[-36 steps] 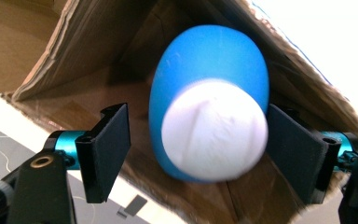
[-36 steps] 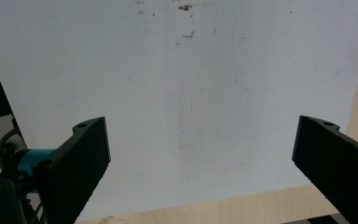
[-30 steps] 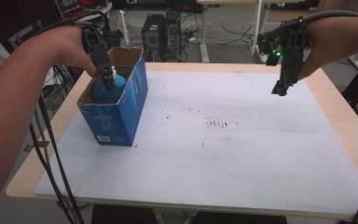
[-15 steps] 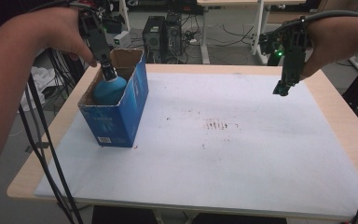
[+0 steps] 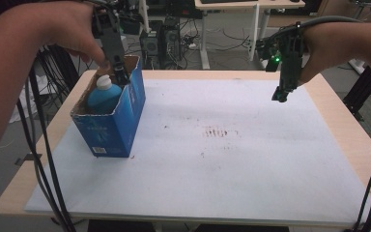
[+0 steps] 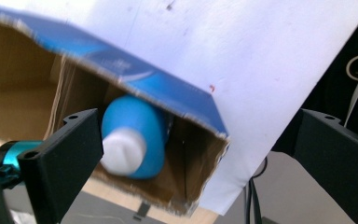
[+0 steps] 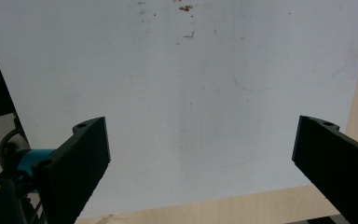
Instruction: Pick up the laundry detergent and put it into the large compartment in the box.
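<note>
Two tools are ours to account for; nearest on the surface (image 5: 251, 193), at its left, stands the blue box (image 5: 111, 130), and the blue bottle (image 5: 101, 96) sits upright inside it, white cap up. We judge it rigid, smooth and slippery plastic, best taken around the neck under the cap. Farther off, our left tool (image 5: 120, 72) hangs just above that cap, jaws just opened wide with nothing pressed between them, while our right tool (image 5: 280, 94) hovers spread apart, empty, over the far right.

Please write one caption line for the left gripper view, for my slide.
Open left tongs above a blue bottle with white cap inside an open blue cardboard box.
</note>
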The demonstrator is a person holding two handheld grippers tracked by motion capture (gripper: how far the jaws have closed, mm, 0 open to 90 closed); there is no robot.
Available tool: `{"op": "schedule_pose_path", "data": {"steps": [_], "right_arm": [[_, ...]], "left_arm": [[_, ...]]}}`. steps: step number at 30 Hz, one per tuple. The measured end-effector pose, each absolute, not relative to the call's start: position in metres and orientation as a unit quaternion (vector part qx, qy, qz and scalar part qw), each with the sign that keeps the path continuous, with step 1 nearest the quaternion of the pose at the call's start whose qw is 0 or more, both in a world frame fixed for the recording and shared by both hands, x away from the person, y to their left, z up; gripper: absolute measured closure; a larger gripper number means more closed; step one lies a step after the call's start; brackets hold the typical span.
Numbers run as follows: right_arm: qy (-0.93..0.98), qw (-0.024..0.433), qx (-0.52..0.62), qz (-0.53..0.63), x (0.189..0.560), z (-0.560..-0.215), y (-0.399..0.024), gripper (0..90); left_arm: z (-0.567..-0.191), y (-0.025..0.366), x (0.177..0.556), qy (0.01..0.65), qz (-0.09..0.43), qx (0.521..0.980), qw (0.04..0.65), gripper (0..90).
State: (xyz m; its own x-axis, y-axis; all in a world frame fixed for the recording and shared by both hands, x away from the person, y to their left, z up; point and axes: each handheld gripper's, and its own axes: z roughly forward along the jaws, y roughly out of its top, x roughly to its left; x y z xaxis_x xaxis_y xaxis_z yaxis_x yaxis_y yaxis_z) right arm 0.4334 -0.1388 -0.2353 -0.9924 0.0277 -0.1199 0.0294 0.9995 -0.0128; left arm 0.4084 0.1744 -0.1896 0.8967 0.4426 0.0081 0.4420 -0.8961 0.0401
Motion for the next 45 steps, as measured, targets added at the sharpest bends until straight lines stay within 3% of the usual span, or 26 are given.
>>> {"op": "schedule_pose_path", "data": {"steps": [12,20,45], "right_arm": [[0.998,0.057,0.009,-0.009,0.434,-0.238,-0.133,3.1],[0.998,0.055,0.006,-0.010,0.434,-0.240,-0.132,3.1],[0.998,0.060,0.019,-0.002,0.435,-0.237,-0.142,3.1]], "left_arm": [[-0.214,0.113,0.405,0.126,-0.004,0.992,-0.003,1.7],[-0.240,0.095,0.406,0.088,-0.021,0.996,0.004,1.7],[-0.270,0.090,0.411,0.082,-0.022,0.996,0.007,1.7]]}}
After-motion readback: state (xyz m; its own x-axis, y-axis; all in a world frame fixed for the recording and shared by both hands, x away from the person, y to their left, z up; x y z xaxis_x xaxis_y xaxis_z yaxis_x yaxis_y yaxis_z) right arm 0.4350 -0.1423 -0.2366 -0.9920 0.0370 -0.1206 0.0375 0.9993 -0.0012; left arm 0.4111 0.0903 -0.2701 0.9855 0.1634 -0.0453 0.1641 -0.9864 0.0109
